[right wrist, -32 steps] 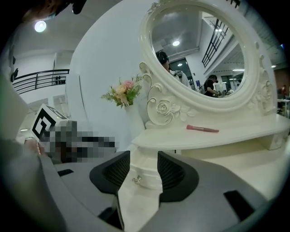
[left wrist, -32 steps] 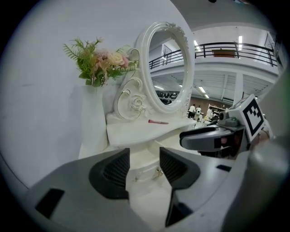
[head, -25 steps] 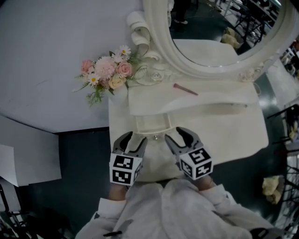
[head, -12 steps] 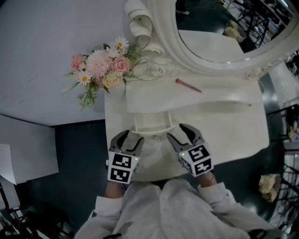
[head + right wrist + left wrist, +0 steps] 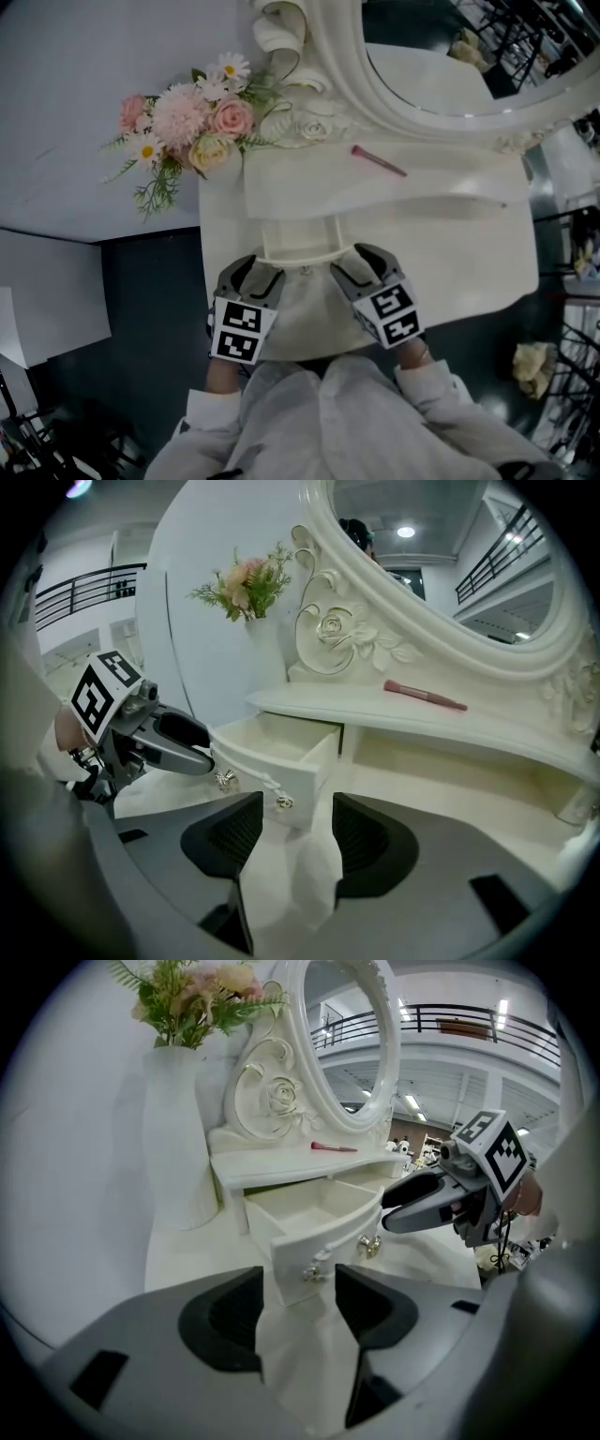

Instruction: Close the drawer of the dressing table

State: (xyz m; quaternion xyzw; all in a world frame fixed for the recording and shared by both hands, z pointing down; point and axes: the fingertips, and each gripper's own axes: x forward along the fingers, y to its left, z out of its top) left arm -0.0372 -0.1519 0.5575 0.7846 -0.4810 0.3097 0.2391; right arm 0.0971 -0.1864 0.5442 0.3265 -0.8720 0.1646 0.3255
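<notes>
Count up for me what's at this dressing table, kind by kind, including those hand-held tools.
Mirror: 1
Drawer, pulled open: 1
Drawer knobs: 2
Flower bouquet: 1
Pink brush: 1
Tools: 2, left tool and right tool, both open and empty
Total: 8

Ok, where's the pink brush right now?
In the head view the pink brush lies on the top shelf, under the mirror frame, right of the flowers and behind the open drawer.
</notes>
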